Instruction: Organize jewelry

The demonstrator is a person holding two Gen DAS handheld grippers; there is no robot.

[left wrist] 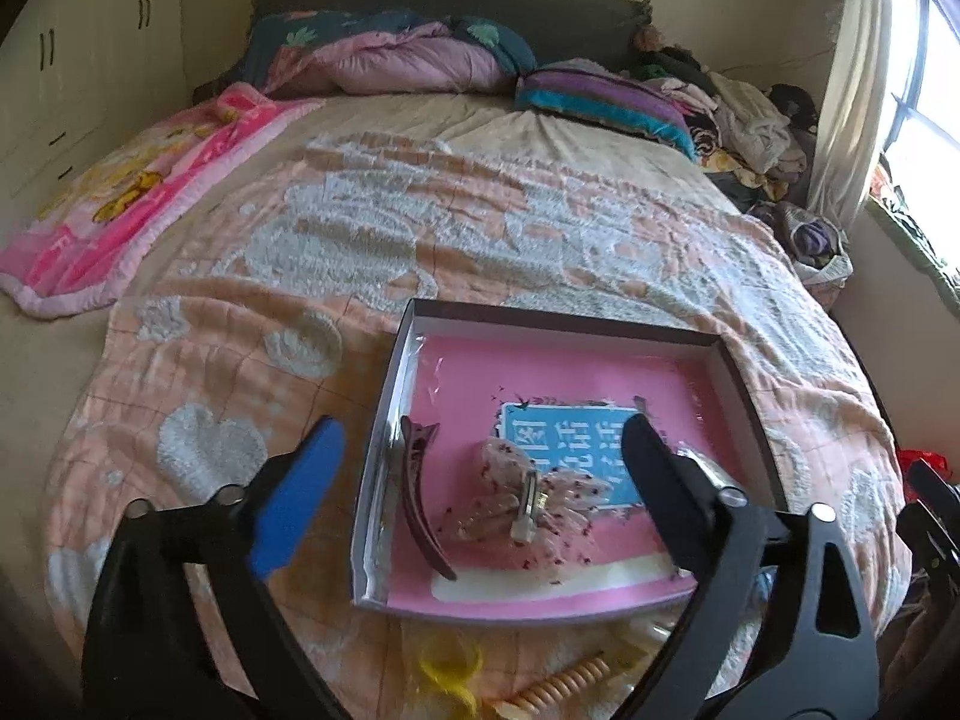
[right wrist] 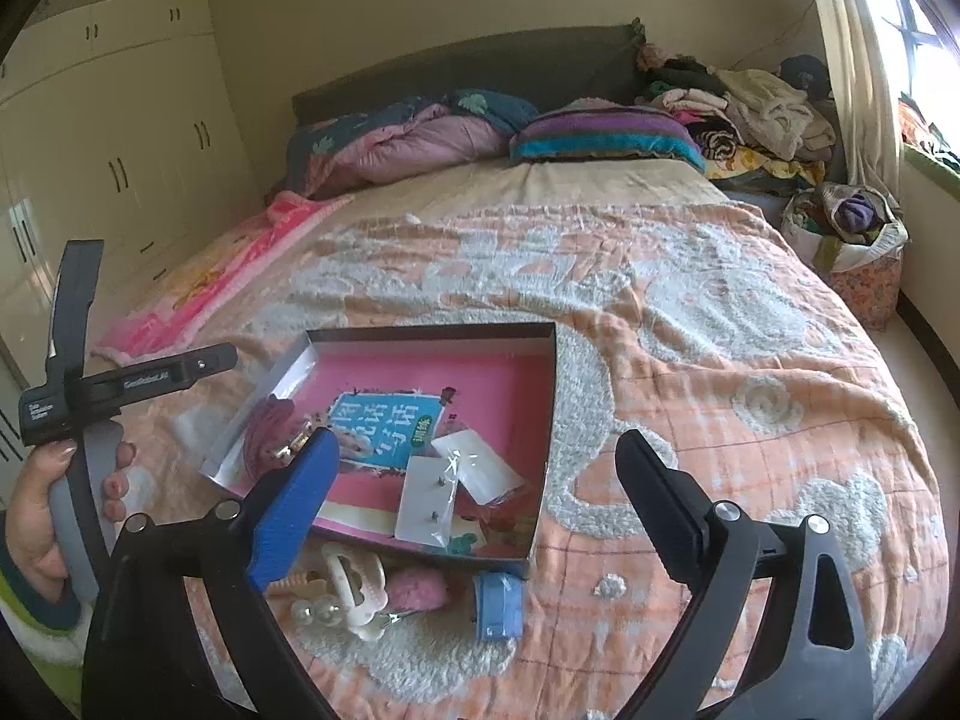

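Both claws, left point(left wrist: 483, 468) and right point(right wrist: 477, 477), gape empty. Dark curved hair clip point(left wrist: 423, 498) and white earring cards point(right wrist: 438, 501) already lie inside the shallow pink-lined box point(right wrist: 549, 408); cream claw clip point(right wrist: 354, 591), blue clip point(right wrist: 497, 603) and yellow clip point(left wrist: 450, 669) wait on the bed.

The left gripper point(left wrist: 480, 468) points steeply down at the open box point(left wrist: 744, 384), its jaws spread wide with nothing pressed between them; one finger hangs outside the box's left wall, the other over its interior. The right gripper point(right wrist: 480, 468) is likewise wide open and empty, tilted down above the box's near right corner. In the right wrist view, the person's left hand point(right wrist: 42, 516) wraps around the grey handle of the left gripper, to the left of the box.
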